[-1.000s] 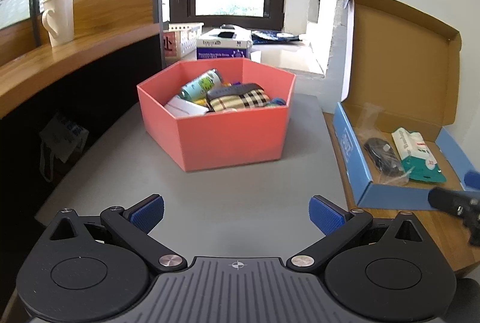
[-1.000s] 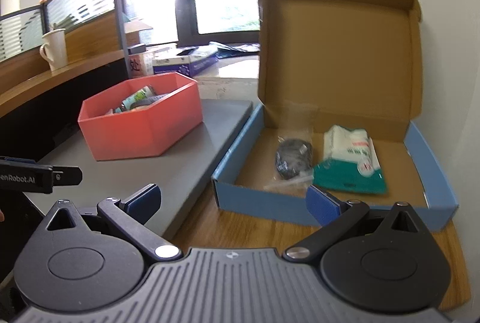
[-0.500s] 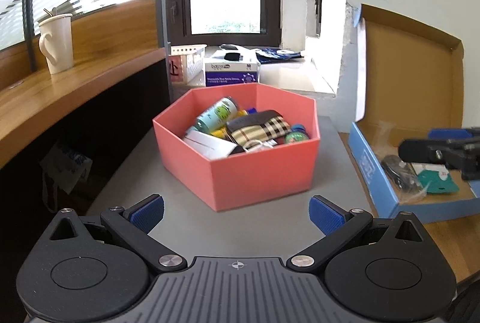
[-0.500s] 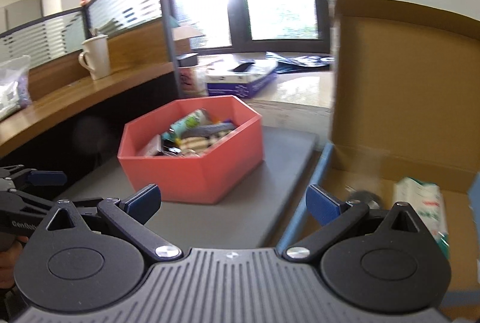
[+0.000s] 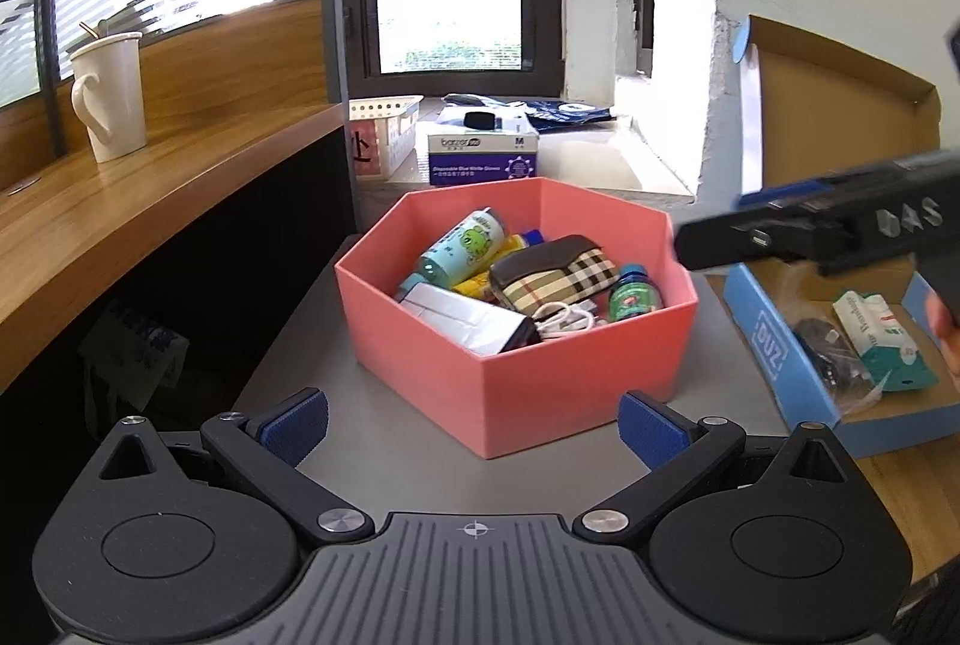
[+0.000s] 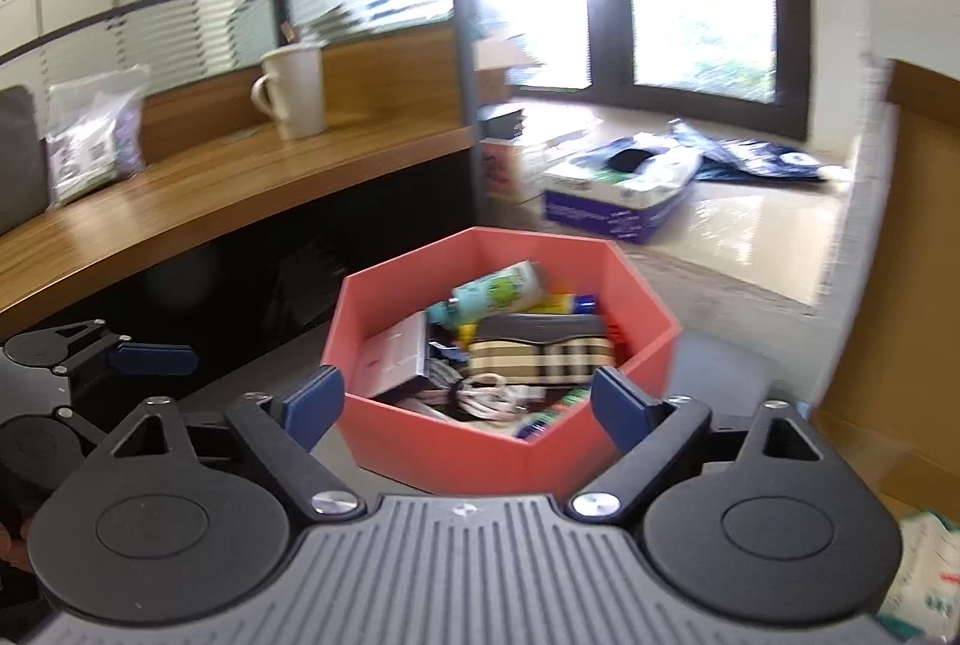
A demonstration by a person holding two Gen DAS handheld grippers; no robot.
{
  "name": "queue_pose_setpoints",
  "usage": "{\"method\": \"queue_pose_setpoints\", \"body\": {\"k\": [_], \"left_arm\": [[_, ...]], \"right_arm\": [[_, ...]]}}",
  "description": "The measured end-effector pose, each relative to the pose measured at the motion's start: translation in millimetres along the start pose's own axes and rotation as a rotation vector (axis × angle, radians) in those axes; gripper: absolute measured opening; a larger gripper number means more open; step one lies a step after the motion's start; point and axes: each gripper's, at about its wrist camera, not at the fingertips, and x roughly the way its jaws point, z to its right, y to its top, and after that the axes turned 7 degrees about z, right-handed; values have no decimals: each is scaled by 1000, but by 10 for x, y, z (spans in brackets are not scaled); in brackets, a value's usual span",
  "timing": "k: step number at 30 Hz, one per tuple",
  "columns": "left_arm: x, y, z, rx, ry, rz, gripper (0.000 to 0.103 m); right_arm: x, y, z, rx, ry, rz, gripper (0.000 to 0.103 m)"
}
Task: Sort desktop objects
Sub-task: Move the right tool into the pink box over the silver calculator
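A pink hexagonal bin (image 5: 576, 387) (image 6: 444, 456) sits on a grey table (image 5: 384, 459). In it lie a green-capped bottle (image 5: 633, 292), a plaid pouch (image 5: 558, 279) (image 6: 540, 360), a light blue frog-print tube (image 5: 462, 249), a silver box (image 5: 462, 318) and a white cable (image 5: 561, 315). My left gripper (image 5: 474, 432) is open and empty in front of the bin. My right gripper (image 6: 465, 408) is open and empty, just above the bin's near rim; it also shows in the left wrist view (image 5: 810, 231) over the bin's right side.
An open blue cardboard box (image 5: 774, 345) at the right holds a tissue pack (image 5: 882, 339) and a bagged black item (image 5: 828, 351). A white mug (image 5: 111, 96) stands on the wooden ledge at left. A glove box (image 5: 483, 156) and a white basket (image 5: 387, 129) sit behind the bin.
My right gripper swung left from the blue box to over the pink bin. My left gripper moved closer to the bin and looks down into it more.
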Motion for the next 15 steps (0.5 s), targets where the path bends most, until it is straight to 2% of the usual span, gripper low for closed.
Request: {"method": "queue_pose_setpoints", "body": {"k": [2, 8, 15], "left_arm": [[22, -4, -35, -2, 3, -3, 103], [66, 19, -131, -6, 21, -3, 103], [81, 6, -282, -38, 42, 8, 103]], "right_arm": [[155, 58, -26, -5, 30, -22, 85], [622, 197, -75, -49, 97, -76, 80], [1085, 249, -103, -83, 141, -177, 69]]}}
